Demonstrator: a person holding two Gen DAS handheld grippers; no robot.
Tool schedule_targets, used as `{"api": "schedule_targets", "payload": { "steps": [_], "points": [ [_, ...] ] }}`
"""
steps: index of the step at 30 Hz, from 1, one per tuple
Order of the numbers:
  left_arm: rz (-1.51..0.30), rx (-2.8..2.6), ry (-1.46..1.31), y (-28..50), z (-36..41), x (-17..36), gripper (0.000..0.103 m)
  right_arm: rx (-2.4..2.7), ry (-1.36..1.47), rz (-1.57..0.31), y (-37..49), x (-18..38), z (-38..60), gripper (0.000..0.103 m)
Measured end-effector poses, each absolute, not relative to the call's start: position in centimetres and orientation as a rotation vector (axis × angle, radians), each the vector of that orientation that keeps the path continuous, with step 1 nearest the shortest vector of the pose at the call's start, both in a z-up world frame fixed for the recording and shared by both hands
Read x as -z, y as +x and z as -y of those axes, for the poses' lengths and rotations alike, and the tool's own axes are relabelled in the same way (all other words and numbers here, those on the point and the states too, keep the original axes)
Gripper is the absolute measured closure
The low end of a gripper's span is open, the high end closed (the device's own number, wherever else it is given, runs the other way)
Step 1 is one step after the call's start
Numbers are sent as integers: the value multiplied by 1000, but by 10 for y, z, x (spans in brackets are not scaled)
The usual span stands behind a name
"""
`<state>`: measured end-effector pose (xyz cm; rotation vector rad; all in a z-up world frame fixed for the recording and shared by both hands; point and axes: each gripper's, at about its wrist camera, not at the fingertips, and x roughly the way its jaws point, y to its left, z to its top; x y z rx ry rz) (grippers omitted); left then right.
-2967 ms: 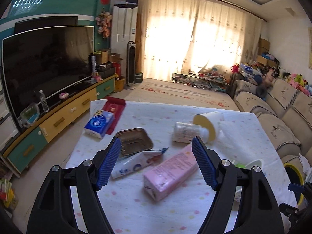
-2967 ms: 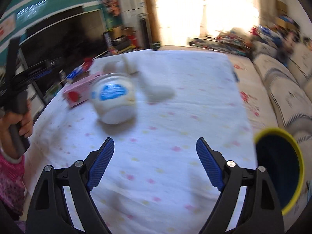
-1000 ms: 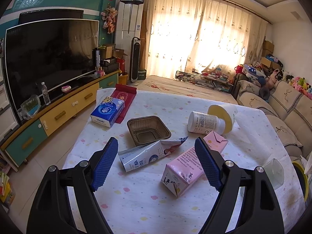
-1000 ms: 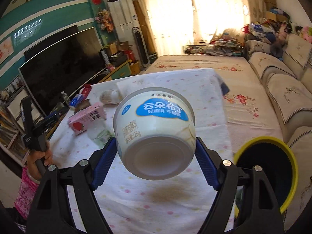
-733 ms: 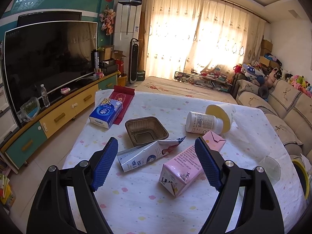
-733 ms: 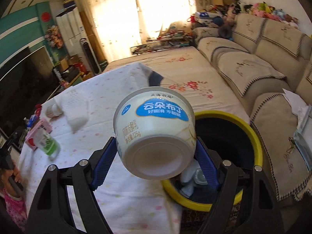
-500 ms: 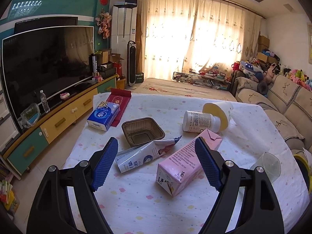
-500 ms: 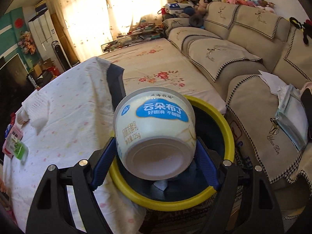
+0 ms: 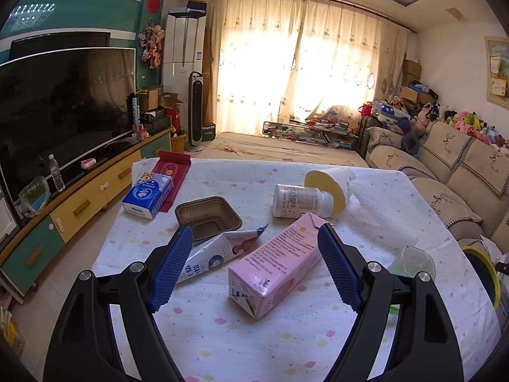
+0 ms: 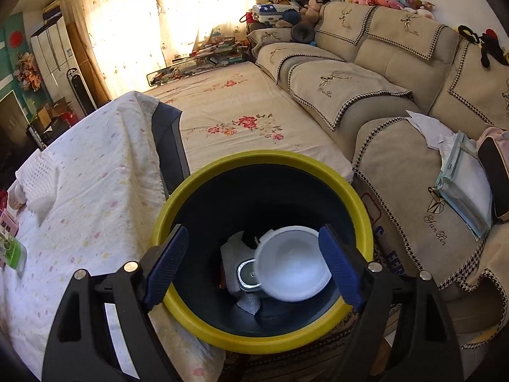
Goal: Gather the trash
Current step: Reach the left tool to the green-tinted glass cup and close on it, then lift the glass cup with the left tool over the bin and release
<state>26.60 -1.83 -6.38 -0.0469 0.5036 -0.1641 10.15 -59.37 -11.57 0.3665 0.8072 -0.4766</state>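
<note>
On the bench (image 9: 254, 324), covered by a spotted white cloth, the left tool (image 9: 253, 265) hung with its jaws standing wide and gripping nothing. At far left lay a blue tissue pack (image 9: 148, 194) on a red packet (image 9: 171, 172). Next stood a brown foil tray (image 9: 206, 218), upright and empty. Just in front of it, a flattened blue-and-white carton (image 9: 219, 250) lay on its side, touching the tray's near rim and partly behind the left blue pad. A pink carton (image 9: 275, 267) lay on its side between the pads, untouched by either, its spout end open. Behind it a white bottle (image 9: 297, 200) lay on its side with its neck against a tipped yellow-lined cup (image 9: 329, 186). Farther right a clear plastic cup (image 9: 412, 261) rested near the bench edge; its contents could not be made out. The yellow rim of the bin (image 9: 486, 273) showed at the far right.

In the right wrist view, the right tool (image 10: 253, 269) was poised over the bin (image 10: 261, 340), which stood on the floor between bench and sofa (image 10: 397, 79). Its jaws were opening, and nothing was gripped. Inside the bin the white yogurt tub (image 10: 292, 265) lay mouth up, empty, on top of a foil-lidded pot (image 10: 248, 275) and crumpled white paper (image 10: 233, 251). The tub sat between the pads in the picture but down inside the bin.
</note>
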Motion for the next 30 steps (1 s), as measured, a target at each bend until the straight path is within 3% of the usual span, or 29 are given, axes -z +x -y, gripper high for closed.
{"api": "schedule_targets", "payload": {
  "steps": [10,19,26,30],
  "points": [
    [-463,523,102,236,85,58,21,450,371,-819,105,118,586,23],
    [-602,610,281,248,159,73,22,433,384,-788,92,113,589,23],
    [-689,619,290,270,172,84,44,408,411,-793,86,120,597,23],
    [-713,603,286,277,172,89,51,399,425,-797,84,125,601,23]
  ]
}}
